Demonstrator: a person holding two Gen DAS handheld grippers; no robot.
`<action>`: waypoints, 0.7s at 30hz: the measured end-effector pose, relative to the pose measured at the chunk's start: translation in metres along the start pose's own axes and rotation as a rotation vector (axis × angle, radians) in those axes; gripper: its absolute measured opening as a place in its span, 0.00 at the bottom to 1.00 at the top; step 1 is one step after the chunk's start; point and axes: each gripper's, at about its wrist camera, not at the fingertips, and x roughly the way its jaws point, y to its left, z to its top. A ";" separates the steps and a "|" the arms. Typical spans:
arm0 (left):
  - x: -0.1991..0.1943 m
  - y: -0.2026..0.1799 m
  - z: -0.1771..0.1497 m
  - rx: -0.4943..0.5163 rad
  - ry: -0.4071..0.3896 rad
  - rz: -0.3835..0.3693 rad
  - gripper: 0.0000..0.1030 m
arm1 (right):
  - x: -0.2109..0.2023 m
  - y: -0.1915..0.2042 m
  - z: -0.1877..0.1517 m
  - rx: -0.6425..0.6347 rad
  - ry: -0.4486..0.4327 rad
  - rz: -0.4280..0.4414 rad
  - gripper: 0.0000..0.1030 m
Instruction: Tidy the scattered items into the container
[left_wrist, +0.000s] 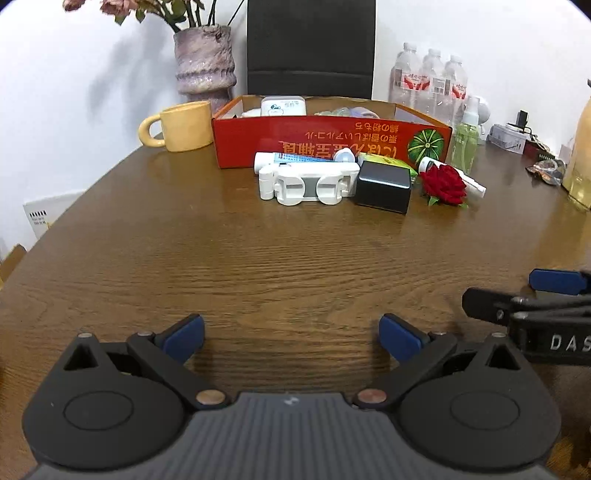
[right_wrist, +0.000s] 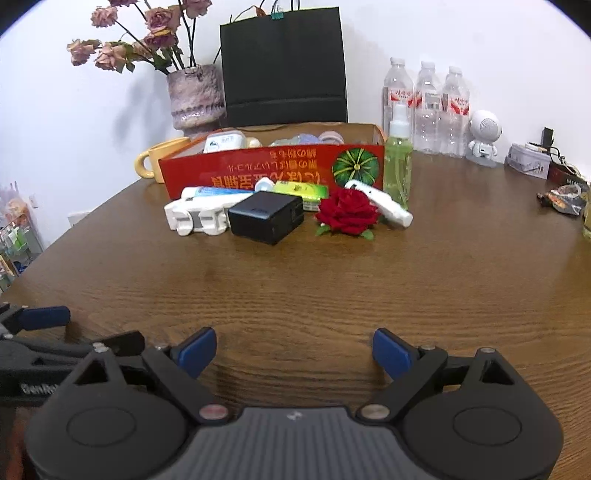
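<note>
Item 1, container: red cardboard box (right_wrist: 273, 166), open-topped, seen at 12 o'clock on the wooden desk (right_wrist: 295, 280); several small articles are already held inside.

Item 2, scattered goods, lined up just before the box's near wall: white folding phone stand (right_wrist: 195, 218) at 11 o'clock, toothpaste tube (right_wrist: 214, 192) behind it, black charger block (right_wrist: 266, 218) at 12 o'clock, green packet (right_wrist: 301, 191), red artificial rose (right_wrist: 348, 212) at 1 o'clock, white tube (right_wrist: 380, 201) beside it, green spray bottle (right_wrist: 398, 162) upright at the box's right corner.

Item 3, tools: left hand-held gripper (left_wrist: 291, 338) and right hand-held gripper (right_wrist: 294, 352), both with jaws spread wide and empty, low over the desk at 6 o'clock, well apart from the goods.

Handling note: the pick is judged not yet begun. The rose or charger is best approached first, being nearest and unobstructed; jaws should be set astride the charger's narrower sides so that neighbours touching it are not dragged.
</note>
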 end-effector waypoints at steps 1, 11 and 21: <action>0.000 0.000 0.000 0.001 0.001 0.000 1.00 | 0.001 0.001 -0.001 -0.004 -0.001 -0.005 0.89; 0.002 -0.002 0.001 -0.001 0.005 0.000 1.00 | 0.005 -0.004 0.000 0.034 0.005 0.001 1.00; 0.002 -0.001 0.000 0.000 0.003 0.001 1.00 | 0.005 -0.005 0.001 0.031 0.006 0.003 1.00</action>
